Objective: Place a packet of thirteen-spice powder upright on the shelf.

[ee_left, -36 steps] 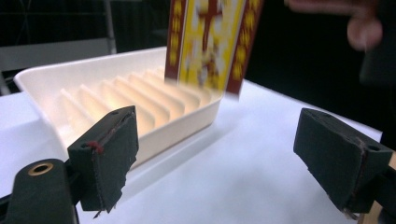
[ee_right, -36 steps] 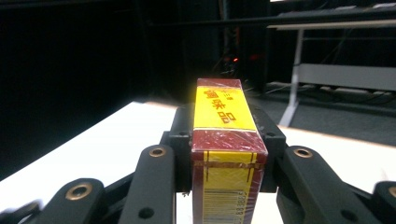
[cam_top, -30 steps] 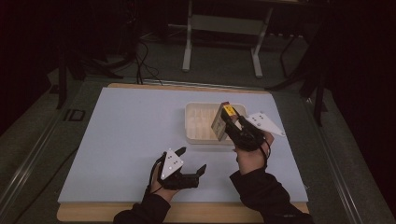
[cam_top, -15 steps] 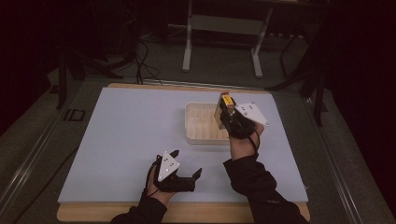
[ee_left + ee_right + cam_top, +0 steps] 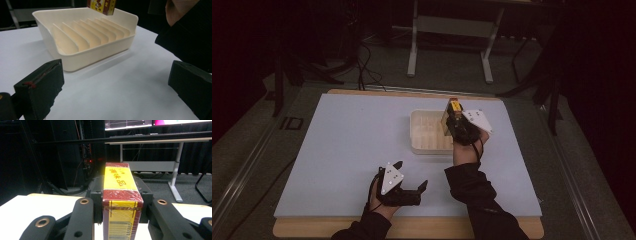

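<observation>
Over the last second the right gripper, clamped on the yellow-and-red box, carried it over the slotted tray near the desk's far right edge, apparently for slotting, while the left gripper, whose jaws had just been opening, rested wide and empty.

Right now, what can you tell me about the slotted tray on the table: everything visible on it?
The tray is a cream, plastic-looking rectangular bin with rounded corners and raised walls. Inside, a row of thin upright dividers splits it into narrow parallel slots, all empty as far as the left gripper view shows. It sits flat on the pale sheet covering the table, right of centre toward the far edge. The red-and-yellow box, clamped in the right tool, hangs over its far right side; whether they touch is unclear.
</observation>
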Tool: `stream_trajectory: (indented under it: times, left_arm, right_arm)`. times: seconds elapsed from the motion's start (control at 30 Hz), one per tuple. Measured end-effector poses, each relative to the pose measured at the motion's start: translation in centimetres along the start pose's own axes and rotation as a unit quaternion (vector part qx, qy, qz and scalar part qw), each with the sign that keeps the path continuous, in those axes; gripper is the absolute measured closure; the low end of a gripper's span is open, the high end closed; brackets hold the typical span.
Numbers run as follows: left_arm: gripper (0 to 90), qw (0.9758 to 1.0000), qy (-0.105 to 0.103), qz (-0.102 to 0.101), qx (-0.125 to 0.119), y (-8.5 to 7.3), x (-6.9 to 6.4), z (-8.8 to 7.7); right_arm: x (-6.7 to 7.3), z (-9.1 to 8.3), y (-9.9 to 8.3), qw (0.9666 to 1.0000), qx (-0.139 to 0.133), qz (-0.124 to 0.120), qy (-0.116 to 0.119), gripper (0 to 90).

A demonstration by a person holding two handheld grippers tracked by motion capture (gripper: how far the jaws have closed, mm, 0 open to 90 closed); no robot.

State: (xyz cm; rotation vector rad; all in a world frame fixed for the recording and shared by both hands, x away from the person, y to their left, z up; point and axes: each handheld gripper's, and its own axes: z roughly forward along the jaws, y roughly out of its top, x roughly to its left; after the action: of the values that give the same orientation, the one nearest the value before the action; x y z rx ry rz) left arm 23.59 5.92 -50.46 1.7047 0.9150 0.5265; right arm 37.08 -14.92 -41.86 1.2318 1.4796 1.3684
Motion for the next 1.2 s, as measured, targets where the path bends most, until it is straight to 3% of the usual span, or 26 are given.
stream_trajectory:
  times: [0.6,0.83,1.0,1.2]
  left_arm:
    - [1.1,1.0,-0.001,-0.002,0.004,0.0,0.0,0.1]
    - [1.1,1.0,-0.006,-0.007,0.004,0.0,0.1,0.1]
    - [1.1,0.9999,-0.006,-0.006,0.005,0.0,0.1,0.1]
    - [1.1,0.9999,-0.008,-0.01,0.008,0.0,0.1,0.1]
  right_arm:
    - [-0.7,1.4,-2.3,0.9993,0.012,0.031,-0.014,67.4]
    - [-1.1,1.7,-3.0,0.9991,0.023,0.03,-0.022,67.4]
    - [-1.0,1.6,-3.3,0.9992,0.02,0.008,-0.033,67.4]
    - [-1.2,1.5,-3.4,0.9985,0.023,0.015,-0.047,67.5]
